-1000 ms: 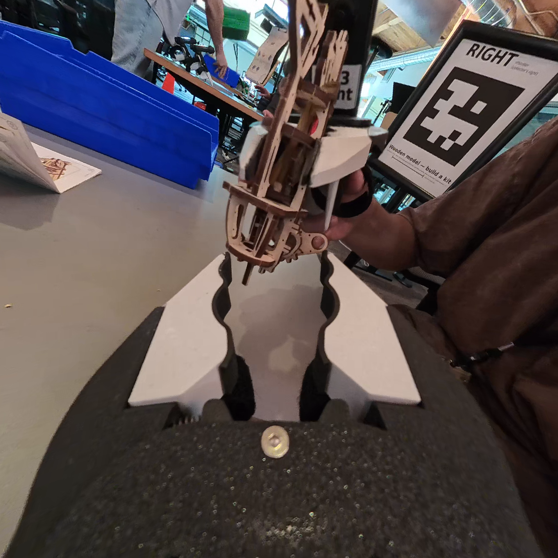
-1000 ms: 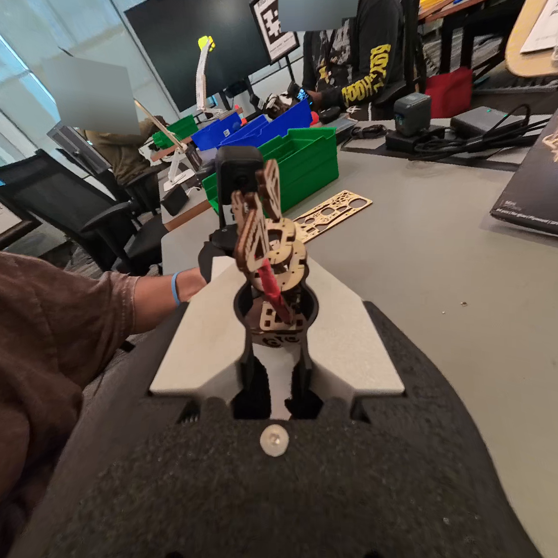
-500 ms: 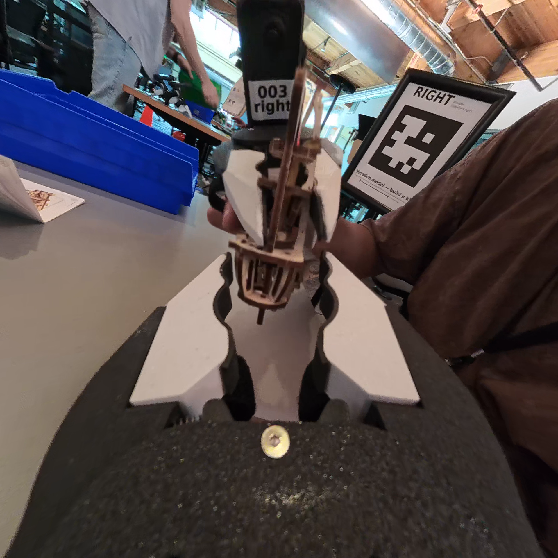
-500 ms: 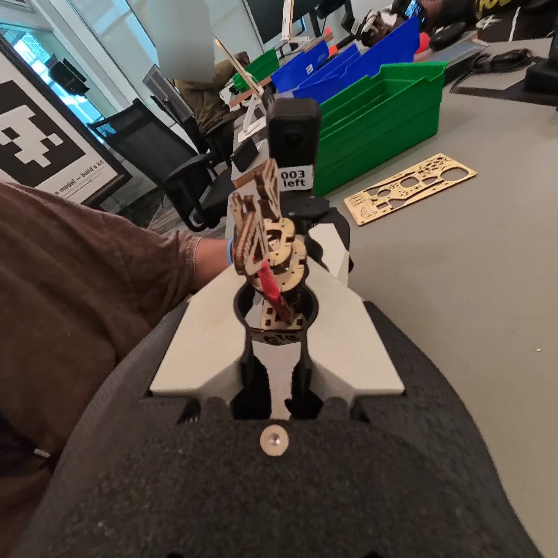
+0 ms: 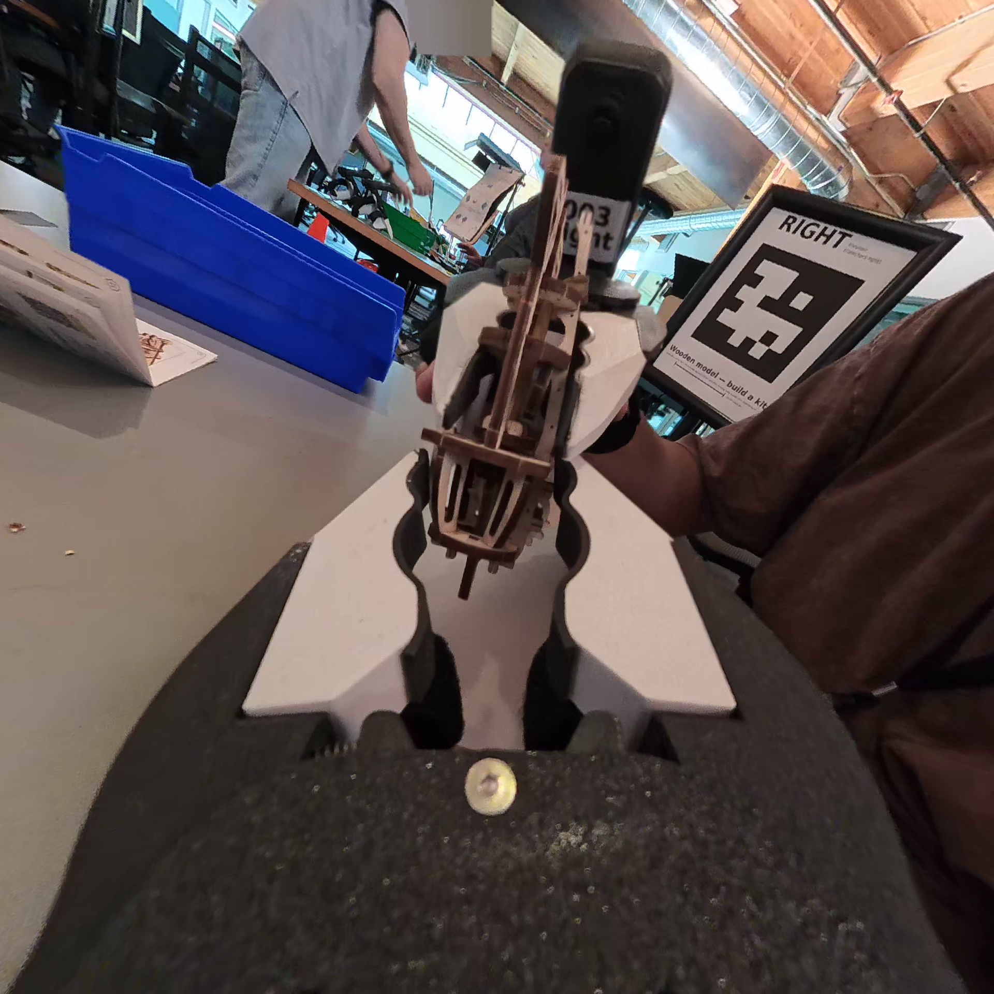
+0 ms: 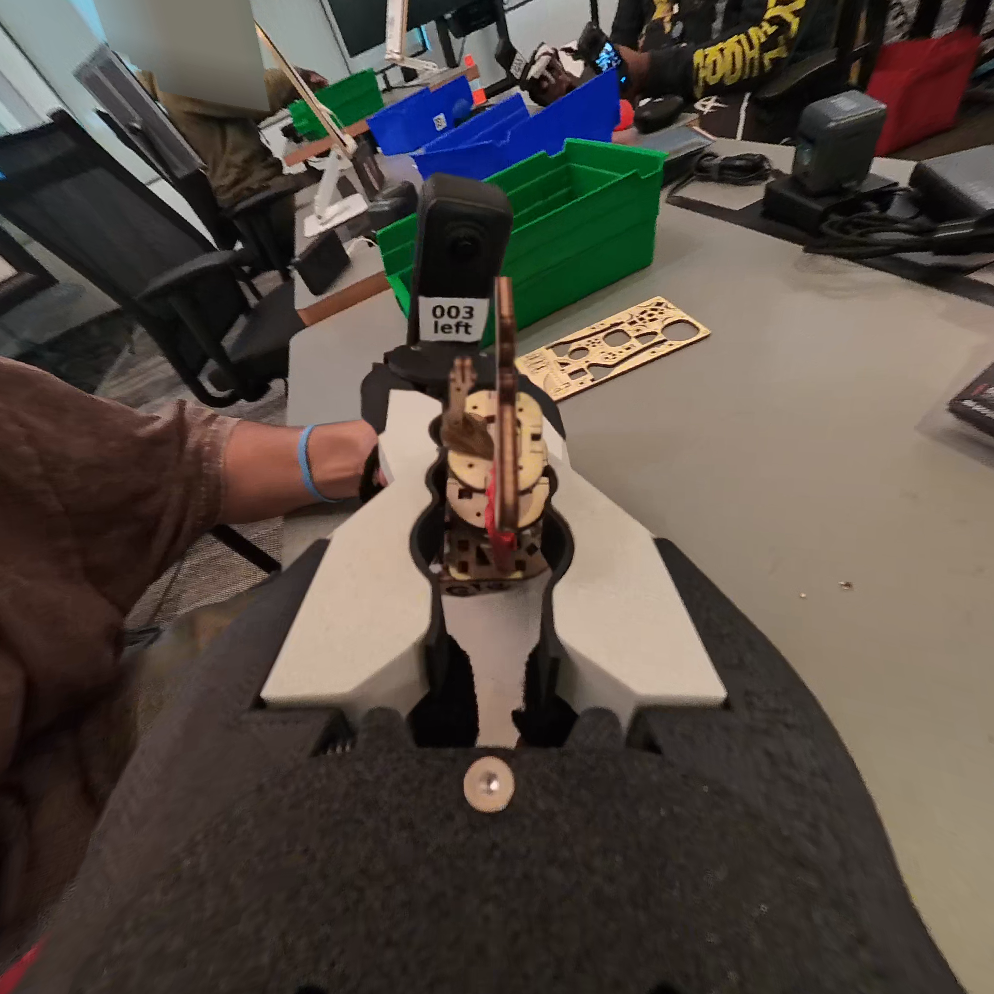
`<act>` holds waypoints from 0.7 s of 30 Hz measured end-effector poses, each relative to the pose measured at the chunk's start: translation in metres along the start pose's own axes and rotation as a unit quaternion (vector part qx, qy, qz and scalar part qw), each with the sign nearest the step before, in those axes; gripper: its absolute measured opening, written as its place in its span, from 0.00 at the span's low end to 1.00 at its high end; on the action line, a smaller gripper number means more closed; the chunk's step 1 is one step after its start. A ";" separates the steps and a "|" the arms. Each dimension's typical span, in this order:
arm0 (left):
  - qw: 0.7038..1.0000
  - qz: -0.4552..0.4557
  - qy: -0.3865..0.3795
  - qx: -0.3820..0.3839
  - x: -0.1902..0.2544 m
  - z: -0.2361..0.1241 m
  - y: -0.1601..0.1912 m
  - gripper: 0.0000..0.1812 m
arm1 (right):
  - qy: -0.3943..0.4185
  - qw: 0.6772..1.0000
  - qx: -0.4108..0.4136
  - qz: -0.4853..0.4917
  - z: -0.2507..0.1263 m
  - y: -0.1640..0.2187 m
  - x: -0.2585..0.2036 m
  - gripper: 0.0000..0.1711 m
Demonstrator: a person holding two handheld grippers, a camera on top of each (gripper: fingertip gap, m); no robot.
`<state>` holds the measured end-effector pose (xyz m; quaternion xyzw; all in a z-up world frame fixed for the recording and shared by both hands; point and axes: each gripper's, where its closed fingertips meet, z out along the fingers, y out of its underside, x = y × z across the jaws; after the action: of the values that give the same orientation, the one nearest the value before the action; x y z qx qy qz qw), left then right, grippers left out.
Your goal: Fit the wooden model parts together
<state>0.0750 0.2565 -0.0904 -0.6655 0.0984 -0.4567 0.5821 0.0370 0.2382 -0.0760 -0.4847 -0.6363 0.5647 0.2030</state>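
Note:
A laser-cut wooden model (image 6: 473,473) with stacked round plates and a red piece (image 6: 499,532) is clamped in my right gripper (image 6: 492,495), which is shut on its base. In the left wrist view the model (image 5: 495,484) hangs from the right gripper (image 5: 511,425), and its ribbed lower end sits between my left gripper's (image 5: 487,484) fingertips. The left gripper is open, with small gaps either side of the model. It faces the right one head-on (image 6: 484,419). Both are held above the grey table (image 5: 188,484).
A blue bin (image 5: 231,290) and an open booklet (image 5: 64,317) are at the table's far left. A framed marker sign (image 5: 780,322) stands behind. A green bin (image 6: 538,231), a punched-out wooden sheet (image 6: 613,344) and a black box (image 6: 973,398) lie beyond. People work at other tables. Less than 4 cm separates the two grippers' tips.
The grippers have swung to face each other. The model turned from tilted to edge-on, and its lower end moved in between my left fingertips. The left jaws kept their width.

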 end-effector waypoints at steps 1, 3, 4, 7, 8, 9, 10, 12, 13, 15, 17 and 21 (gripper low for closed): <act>1.000 -0.005 0.001 0.004 -0.001 -0.001 -0.001 0.24 | 0.007 1.000 -0.003 -0.002 0.000 0.001 0.002 0.17; 1.000 -0.014 0.005 0.010 -0.002 -0.002 -0.002 0.24 | 0.011 1.000 -0.004 0.007 -0.002 0.000 0.003 0.18; 1.000 -0.017 0.007 0.014 -0.002 -0.003 -0.003 0.24 | 0.010 1.000 -0.003 0.015 -0.003 -0.001 0.003 0.19; 0.999 -0.027 0.010 0.030 -0.004 -0.005 -0.008 0.24 | 0.008 0.999 0.008 0.036 -0.006 -0.005 0.005 0.21; 0.999 -0.031 0.010 0.036 -0.004 -0.007 -0.010 0.24 | 0.007 0.999 0.010 0.043 -0.007 -0.005 0.006 0.21; 0.998 -0.034 0.008 0.044 -0.006 -0.009 -0.013 0.24 | 0.006 0.999 0.010 0.049 -0.007 -0.004 0.007 0.21; 0.998 -0.035 0.003 0.050 -0.008 -0.010 -0.015 0.24 | 0.003 0.998 0.012 0.055 -0.007 -0.003 0.007 0.22; 0.998 -0.036 0.006 0.048 -0.007 -0.010 -0.014 0.24 | -0.005 0.997 0.022 0.071 -0.006 -0.004 0.008 0.22; 0.998 -0.037 0.007 0.049 -0.007 -0.009 -0.014 0.24 | -0.008 0.997 0.027 0.076 -0.006 -0.004 0.008 0.21; 0.998 -0.043 0.007 0.048 -0.009 -0.008 -0.012 0.24 | -0.017 0.995 0.034 0.088 -0.006 -0.003 0.008 0.17; 0.998 -0.043 0.003 0.048 -0.010 -0.008 -0.012 0.24 | -0.018 0.995 0.034 0.088 -0.006 -0.002 0.009 0.17; 0.999 -0.026 -0.010 0.024 -0.012 -0.006 -0.006 0.24 | -0.033 0.996 -0.010 0.081 -0.006 0.003 0.010 0.17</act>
<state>0.0614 0.2616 -0.0914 -0.6581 0.0640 -0.4673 0.5869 0.0386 0.2490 -0.0801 -0.5178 -0.6071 0.5886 0.1300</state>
